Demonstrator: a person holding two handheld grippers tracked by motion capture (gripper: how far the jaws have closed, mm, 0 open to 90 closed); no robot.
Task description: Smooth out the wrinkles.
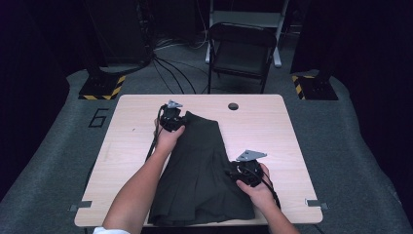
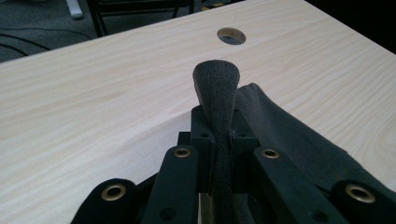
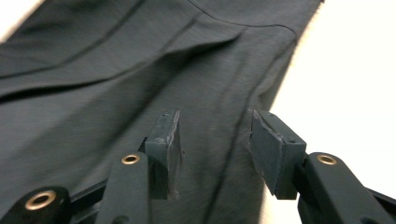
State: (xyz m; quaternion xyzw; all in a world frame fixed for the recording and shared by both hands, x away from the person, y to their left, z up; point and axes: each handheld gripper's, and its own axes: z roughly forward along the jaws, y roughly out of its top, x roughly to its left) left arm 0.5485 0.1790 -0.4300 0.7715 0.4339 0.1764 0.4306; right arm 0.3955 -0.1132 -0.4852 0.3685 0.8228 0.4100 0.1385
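A dark pleated garment (image 1: 202, 170) lies spread on the light wooden table (image 1: 272, 131). My left gripper (image 1: 178, 117) is at the garment's far left corner, shut on a fold of the cloth. In the left gripper view that fold (image 2: 215, 86) stands up between the jaws of my left gripper (image 2: 218, 125), and more cloth trails to the right. My right gripper (image 1: 234, 170) is at the garment's right edge. In the right gripper view my right gripper (image 3: 217, 140) is open. The cloth (image 3: 116, 70) lies under and between its pads (image 3: 164, 140) without being pinched.
A round cable hole (image 1: 233, 106) is in the table near its far edge, also seen as the hole (image 2: 231, 36) ahead of the left gripper. A folding chair (image 1: 241, 51) stands behind the table. Cables (image 1: 170, 68) and two taped stand bases (image 1: 102, 87) are on the floor.
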